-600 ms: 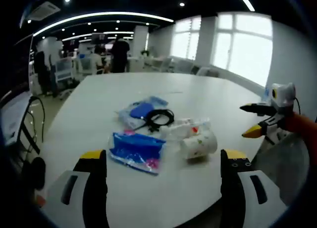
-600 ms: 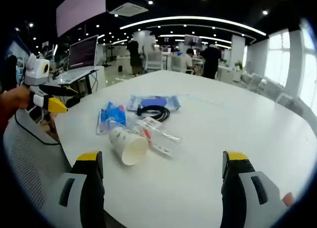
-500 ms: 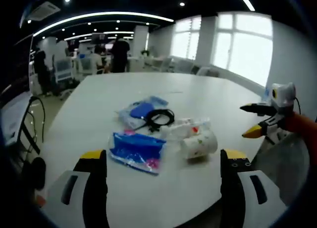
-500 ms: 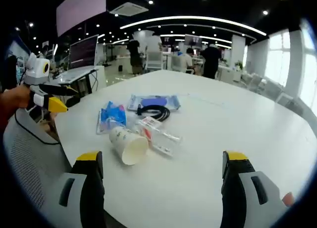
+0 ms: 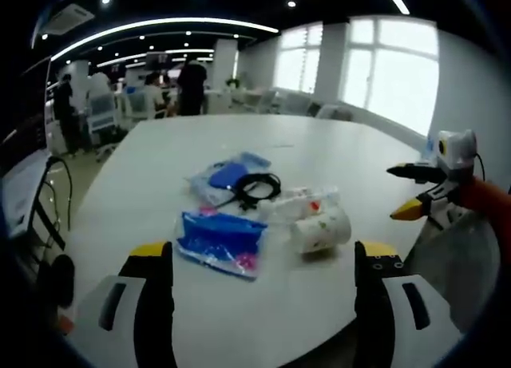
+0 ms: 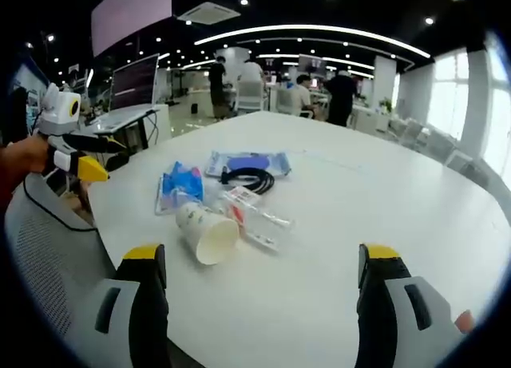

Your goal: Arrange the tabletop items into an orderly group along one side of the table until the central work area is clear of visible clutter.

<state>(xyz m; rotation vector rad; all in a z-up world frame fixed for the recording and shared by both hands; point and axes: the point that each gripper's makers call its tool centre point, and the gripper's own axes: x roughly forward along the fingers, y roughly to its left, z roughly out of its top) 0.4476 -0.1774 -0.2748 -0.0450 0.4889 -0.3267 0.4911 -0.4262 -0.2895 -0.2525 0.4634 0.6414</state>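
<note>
A small heap of items lies on the white table [image 5: 176,156]: a paper cup [image 5: 320,232] on its side, a blue plastic packet [image 5: 219,242], a clear packet with red print [image 5: 299,203], a black coiled cable [image 5: 257,187] and a blue pouch [image 5: 227,176] under it. My left gripper [image 5: 263,252] stands open just short of the heap, nothing between its jaws. In the right gripper view the same cup [image 6: 207,233], blue packet [image 6: 180,185], clear packet [image 6: 254,216] and cable [image 6: 248,178] lie ahead of my open right gripper [image 6: 263,256]. Each gripper shows in the other's view: right one [image 5: 423,194], left one [image 6: 80,156].
A grey mesh chair [image 6: 48,256] stands at the table's near left edge in the right gripper view. Desks, monitors and several people [image 6: 339,96] fill the office beyond the far edge. Bare tabletop [image 6: 383,192] stretches to the right of the heap.
</note>
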